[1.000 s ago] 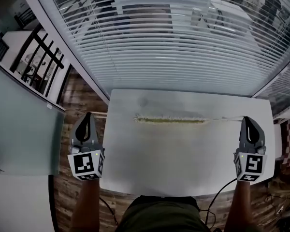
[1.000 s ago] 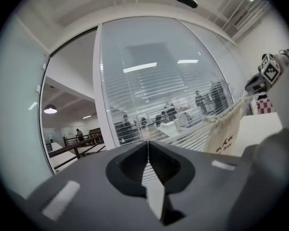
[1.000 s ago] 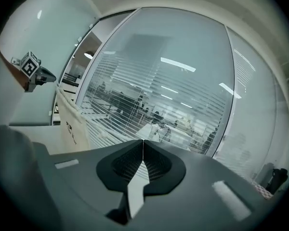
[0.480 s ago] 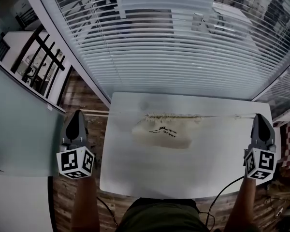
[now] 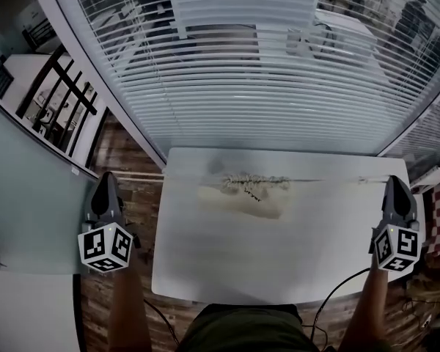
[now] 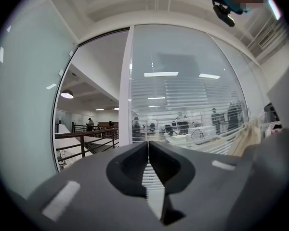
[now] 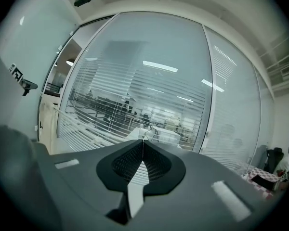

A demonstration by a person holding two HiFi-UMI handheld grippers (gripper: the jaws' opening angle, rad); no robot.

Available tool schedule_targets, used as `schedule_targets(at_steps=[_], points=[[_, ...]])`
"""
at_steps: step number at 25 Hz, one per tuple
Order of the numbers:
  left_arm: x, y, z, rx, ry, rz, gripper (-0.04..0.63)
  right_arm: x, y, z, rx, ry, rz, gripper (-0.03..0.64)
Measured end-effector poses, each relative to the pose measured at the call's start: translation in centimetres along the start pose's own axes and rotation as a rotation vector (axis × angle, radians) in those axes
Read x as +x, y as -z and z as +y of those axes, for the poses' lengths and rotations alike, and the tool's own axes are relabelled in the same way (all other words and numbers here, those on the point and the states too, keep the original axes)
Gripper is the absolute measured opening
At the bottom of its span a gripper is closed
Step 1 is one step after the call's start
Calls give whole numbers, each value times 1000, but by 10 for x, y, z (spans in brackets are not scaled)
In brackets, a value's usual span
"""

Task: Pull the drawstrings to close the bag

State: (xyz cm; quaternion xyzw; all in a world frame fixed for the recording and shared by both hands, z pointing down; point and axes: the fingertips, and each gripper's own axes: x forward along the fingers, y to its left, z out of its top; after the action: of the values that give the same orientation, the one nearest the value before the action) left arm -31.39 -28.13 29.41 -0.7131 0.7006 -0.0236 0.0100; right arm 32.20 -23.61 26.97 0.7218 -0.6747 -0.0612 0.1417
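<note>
White table (image 5: 205,262) has the bag (image 5: 243,198) near its far edge, mouth bunched up. Right gripper (image 5: 394,180) is clamped on the drawstring (image 5: 330,180), held way out to keep it taut. Left gripper (image 5: 106,176) is pinched shut too, but I can't spot its cord.

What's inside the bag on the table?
I can't see inside. The bag lies on the white table, and its mouth is bunched tight on the drawstring, so the cloth covers whatever it holds. Only black print shows outside.
</note>
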Motion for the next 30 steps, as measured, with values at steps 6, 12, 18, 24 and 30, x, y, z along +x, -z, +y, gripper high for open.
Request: schedule_targets(at_steps=[6, 12, 18, 24, 30], points=[[12, -14, -16, -70, 92, -51, 12, 6, 2, 1, 69, -27, -23, 15], [15, -39, -34, -3, 133, -117, 14, 5, -21, 3, 80, -58, -119, 15], [14, -55, -44, -3, 145, -146, 14, 3, -28, 5, 94, -68, -142, 17], [16, -54, -55, 6, 164, -138, 14, 7, -28, 13, 84, -82, -126, 17], [17, -57, -53, -3, 163, -139, 14, 9, -28, 15, 65, -85, -109, 17]])
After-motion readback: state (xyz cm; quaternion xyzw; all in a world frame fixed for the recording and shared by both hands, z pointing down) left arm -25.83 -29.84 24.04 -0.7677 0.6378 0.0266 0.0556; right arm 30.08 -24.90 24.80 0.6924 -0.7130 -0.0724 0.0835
